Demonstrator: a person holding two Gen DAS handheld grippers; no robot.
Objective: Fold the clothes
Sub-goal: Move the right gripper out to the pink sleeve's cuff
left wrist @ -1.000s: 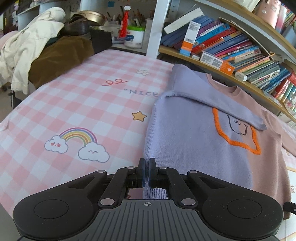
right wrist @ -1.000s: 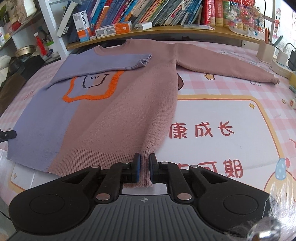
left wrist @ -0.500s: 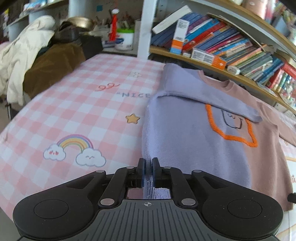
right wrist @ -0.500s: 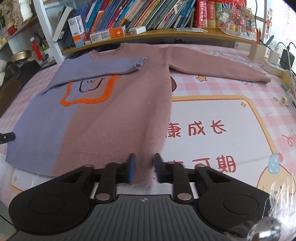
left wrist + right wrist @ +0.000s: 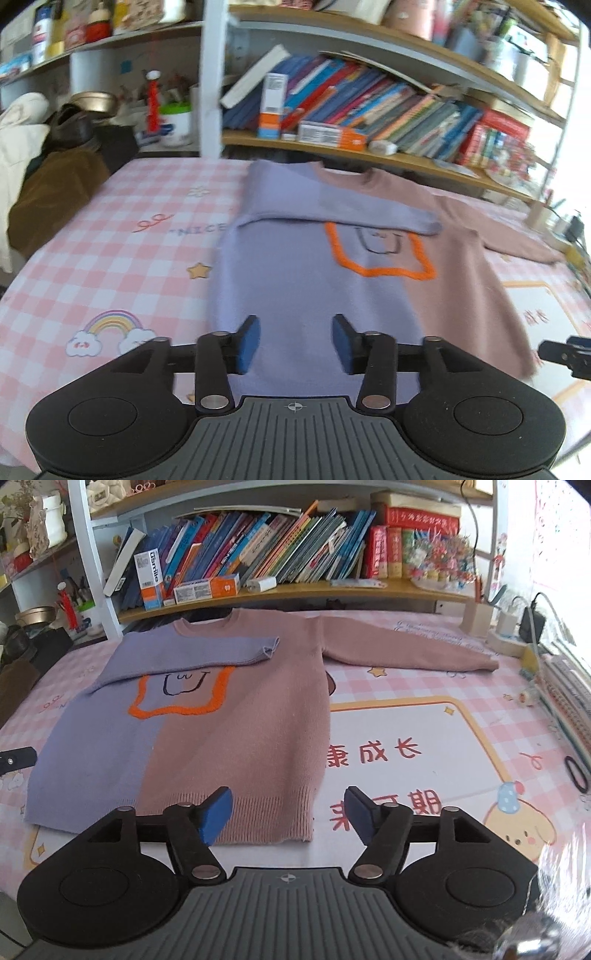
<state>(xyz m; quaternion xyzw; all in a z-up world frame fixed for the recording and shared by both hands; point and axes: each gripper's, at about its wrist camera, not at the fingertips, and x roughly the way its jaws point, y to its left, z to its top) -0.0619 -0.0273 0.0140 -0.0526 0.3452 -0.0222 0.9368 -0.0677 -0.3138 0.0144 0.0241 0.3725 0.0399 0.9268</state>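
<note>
Lying flat: one sweater (image 5: 229, 734), lilac on one half and dusty pink on the other, spread front-up on the pink checked tablecloth (image 5: 424, 686) with its neck toward the bookshelf (image 5: 295, 594).
Sleeves: two; the lilac sleeve (image 5: 192, 653) is folded across the chest above the orange star outline (image 5: 181, 698), the pink sleeve (image 5: 406, 650) stretches straight out to the side.
Left gripper (image 5: 295, 341): jaws opening, blue pads well apart, nothing between them; it hangs above the lilac hem area without touching the cloth.
Right gripper (image 5: 290, 814): jaws opening, pads wide apart and gripping nothing; the pink ribbed hem (image 5: 258, 812) shows flat on the table behind the gap.
Only the left view shows: a rainbow print (image 5: 110, 326), a yellow star print (image 5: 198, 270), the word "NICE" on the cloth, and a heap of brown and cream clothing (image 5: 40, 177) at the table's far left end.
Only the right view shows: the full length of the pink sleeve, a framed panel of red characters (image 5: 373, 753) on the cloth, and a wooden pen holder (image 5: 478, 618) by the wall.
Both views show: a leaning row of books and a tip of the other gripper at the frame edge.
Blur: the left view is soft, so fine detail there is unclear.
</note>
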